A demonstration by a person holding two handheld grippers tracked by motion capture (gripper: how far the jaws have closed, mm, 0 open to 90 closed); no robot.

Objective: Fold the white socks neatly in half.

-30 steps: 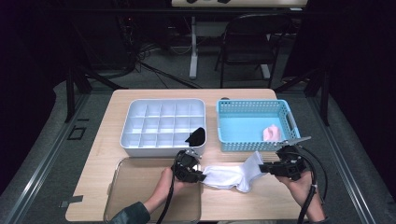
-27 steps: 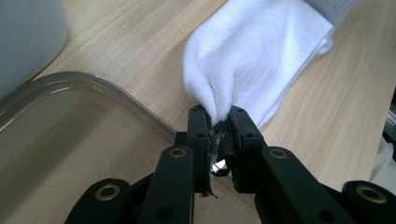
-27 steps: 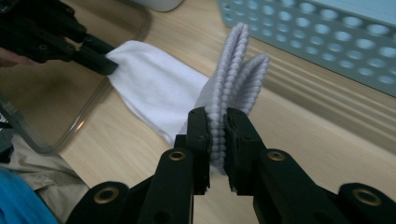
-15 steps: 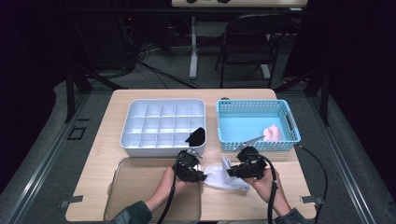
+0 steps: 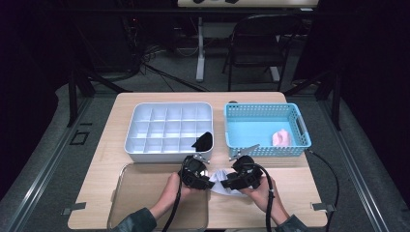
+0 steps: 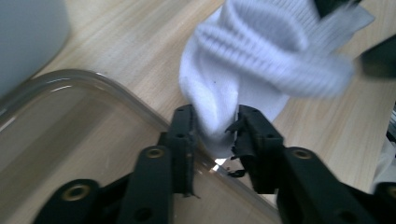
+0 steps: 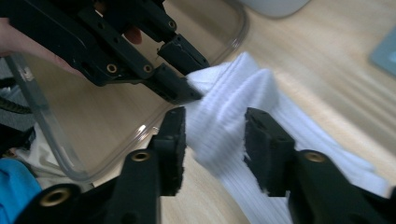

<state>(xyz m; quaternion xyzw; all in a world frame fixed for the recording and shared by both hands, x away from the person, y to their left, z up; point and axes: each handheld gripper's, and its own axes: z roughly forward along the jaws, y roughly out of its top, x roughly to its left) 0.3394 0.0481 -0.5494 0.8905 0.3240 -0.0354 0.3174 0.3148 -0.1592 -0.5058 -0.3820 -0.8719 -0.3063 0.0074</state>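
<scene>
The sock [image 6: 261, 60] I'm working is white, ribbed knit, soft and limp. It lies bunched and folded over itself on the wooden table, near my edge, just past the clear tray's rounded corner. In the high view the sock [image 5: 223, 186] shows as a small white heap in front of the white divided box and the blue basket, well apart from the pink thing in the basket. One rounded end hangs down over the tray's rim. In the right gripper view the sock [image 7: 233, 107] rises in a thick crossed fold, then runs flat across the table.
</scene>
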